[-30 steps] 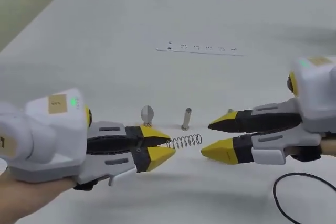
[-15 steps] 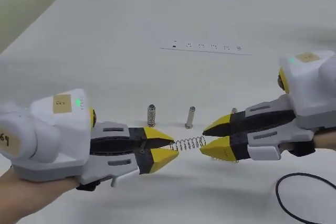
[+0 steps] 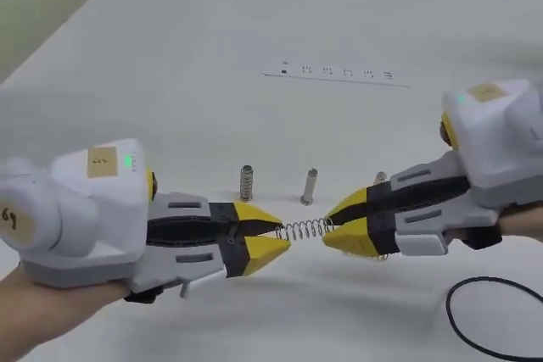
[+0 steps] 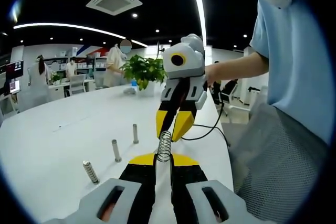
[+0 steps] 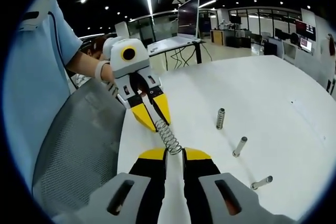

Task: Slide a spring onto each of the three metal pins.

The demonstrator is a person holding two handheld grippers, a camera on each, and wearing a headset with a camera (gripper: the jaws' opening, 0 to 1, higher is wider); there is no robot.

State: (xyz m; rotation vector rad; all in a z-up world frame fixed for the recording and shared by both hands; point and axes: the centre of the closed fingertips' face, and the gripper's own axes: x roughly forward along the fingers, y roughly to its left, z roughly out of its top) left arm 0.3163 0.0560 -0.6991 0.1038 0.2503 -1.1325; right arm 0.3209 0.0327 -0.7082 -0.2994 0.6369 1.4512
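Observation:
A loose spring (image 3: pixel 304 228) hangs level above the white table, held at both ends. My left gripper (image 3: pixel 282 235) is shut on its left end and my right gripper (image 3: pixel 325 226) is shut on its right end. In the left gripper view the spring (image 4: pixel 165 146) rises from my left gripper (image 4: pixel 164 157) to the right gripper (image 4: pixel 170 134). Behind stand three pins: the left pin (image 3: pixel 247 182) carries a spring, the middle pin (image 3: pixel 311 186) is bare, and the right pin (image 3: pixel 380 178) peeks over the right gripper. The right gripper view shows the same spring (image 5: pixel 169 136).
A black cable (image 3: pixel 492 320) loops on the table at the front right. A socket strip (image 3: pixel 335 74) lies flush in the tabletop further back. A person's blue-sleeved body (image 4: pixel 294 66) and a mesh chair (image 5: pixel 84 145) stand close behind the grippers.
The right gripper has moved left to the spring's free end and its jaws have come together on it. The left gripper has kept hold of the spring.

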